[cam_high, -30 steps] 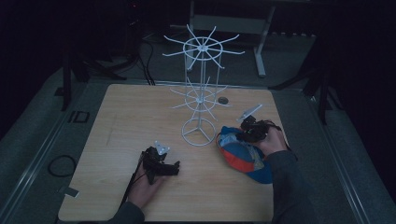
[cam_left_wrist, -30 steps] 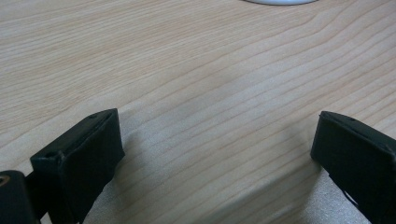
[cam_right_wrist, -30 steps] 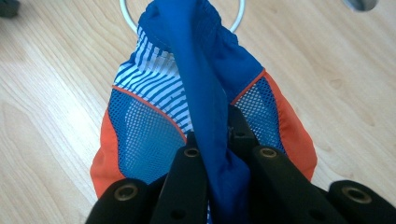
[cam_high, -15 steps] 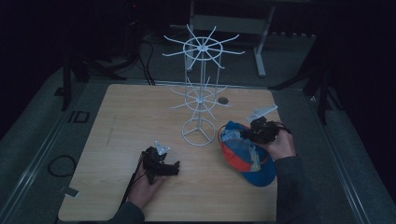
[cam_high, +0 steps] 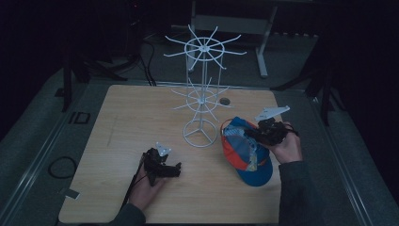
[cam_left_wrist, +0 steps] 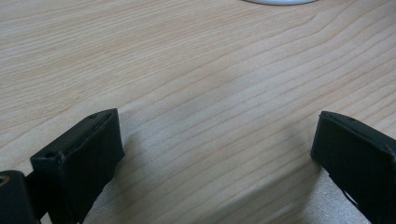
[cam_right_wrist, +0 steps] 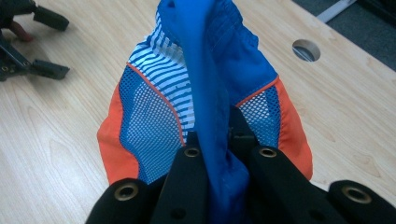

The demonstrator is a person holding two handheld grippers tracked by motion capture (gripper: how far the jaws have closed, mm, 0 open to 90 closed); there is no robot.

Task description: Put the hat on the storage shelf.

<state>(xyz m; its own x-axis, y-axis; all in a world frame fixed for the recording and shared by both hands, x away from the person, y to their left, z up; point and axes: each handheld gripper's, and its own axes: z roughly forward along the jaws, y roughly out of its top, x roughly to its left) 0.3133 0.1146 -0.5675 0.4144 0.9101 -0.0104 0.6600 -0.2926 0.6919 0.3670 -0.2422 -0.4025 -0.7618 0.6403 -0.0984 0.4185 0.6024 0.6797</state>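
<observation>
A blue and orange cap [cam_high: 245, 150] with mesh panels lies at the right of the wooden table [cam_high: 122, 122], partly lifted. My right gripper [cam_high: 256, 134] is shut on the cap's blue fabric [cam_right_wrist: 205, 93], which is pinched between its jaws and rises in a fold. A white wire rack [cam_high: 202, 89] with two tiers of spokes stands at the table's middle, its round base just left of the cap. My left gripper [cam_high: 176, 167] rests low on the table at the front left, open, with bare wood [cam_left_wrist: 210, 93] between its jaws.
A round cable hole [cam_high: 225, 101] sits in the tabletop behind the cap. The rack's base rim [cam_left_wrist: 275, 1] shows ahead of the left gripper. Grey floor surrounds the table, with a cable loop [cam_high: 61, 167] at the left.
My right gripper has risen slightly and shifted right with the cap, lifting its crown off the table. The left gripper has not moved.
</observation>
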